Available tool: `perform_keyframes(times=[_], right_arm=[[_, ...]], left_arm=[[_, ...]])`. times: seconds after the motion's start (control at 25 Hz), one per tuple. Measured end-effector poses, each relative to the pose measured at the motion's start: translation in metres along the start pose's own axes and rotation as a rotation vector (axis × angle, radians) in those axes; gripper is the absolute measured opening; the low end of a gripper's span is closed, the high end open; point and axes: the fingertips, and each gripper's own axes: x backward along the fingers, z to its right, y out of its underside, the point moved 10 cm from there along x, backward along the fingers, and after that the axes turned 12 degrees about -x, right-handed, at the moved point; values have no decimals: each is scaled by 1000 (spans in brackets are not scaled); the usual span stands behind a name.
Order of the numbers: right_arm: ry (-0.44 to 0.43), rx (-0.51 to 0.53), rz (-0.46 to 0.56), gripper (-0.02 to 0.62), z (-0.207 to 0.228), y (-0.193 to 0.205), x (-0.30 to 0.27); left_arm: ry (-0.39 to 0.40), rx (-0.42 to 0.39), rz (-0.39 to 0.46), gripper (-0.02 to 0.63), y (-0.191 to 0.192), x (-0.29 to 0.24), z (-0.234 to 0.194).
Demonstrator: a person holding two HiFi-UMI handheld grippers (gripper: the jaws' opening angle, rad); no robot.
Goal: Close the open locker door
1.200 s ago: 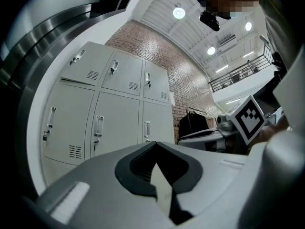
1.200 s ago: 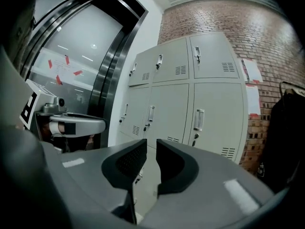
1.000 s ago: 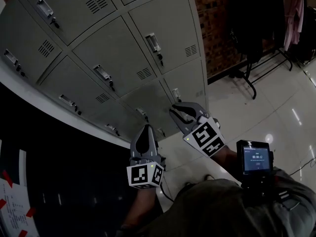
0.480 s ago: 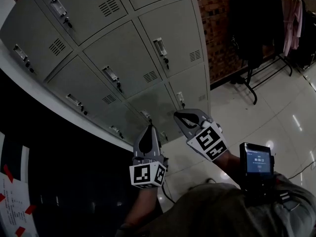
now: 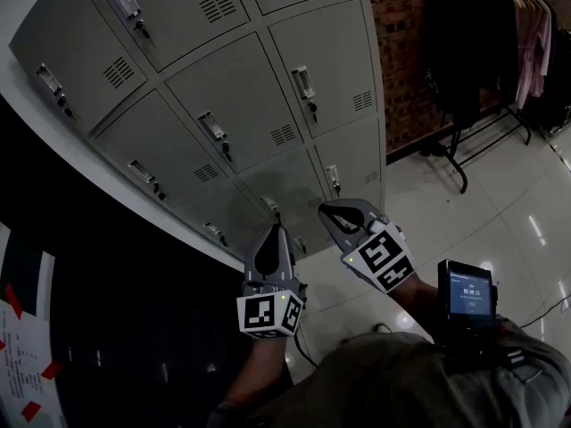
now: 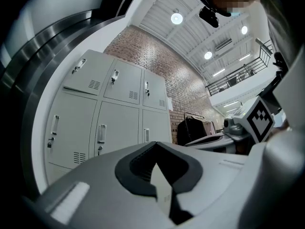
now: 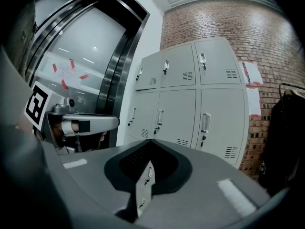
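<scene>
A bank of grey lockers [image 5: 241, 105] fills the upper left of the head view, and every door I can see lies flush with its frame. The bottom row is partly hidden behind my grippers. My left gripper [image 5: 271, 230] points at the lowest lockers from a distance, shut with nothing in it. My right gripper [image 5: 326, 210] is beside it, a little closer to the lockers, its curved jaws shut and empty. The lockers [image 6: 114, 113] stand well beyond the closed tips of the left gripper [image 6: 155, 147]. Past the right gripper [image 7: 150, 144] the lockers [image 7: 190, 99] are equally far.
A brick wall [image 5: 401, 61] adjoins the lockers on the right. A clothes rack with dark garments [image 5: 464, 61] stands on the glossy floor [image 5: 500, 203]. A dark glass panel [image 5: 107, 310] runs along the left. A small screen device [image 5: 466, 297] sits on the person's right forearm.
The right gripper's jaws have closed from a small gap. The head view has shifted, so the lockers sit lower and further right in the picture. Both grippers have stayed roughly in place.
</scene>
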Motion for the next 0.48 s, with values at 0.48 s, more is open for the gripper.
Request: perform_keyframes(times=[0.48], right_arm=[[-4,-5,3,3,-9,0,1]], left_arm=[[4,-7,0,2,-3,8,-2]])
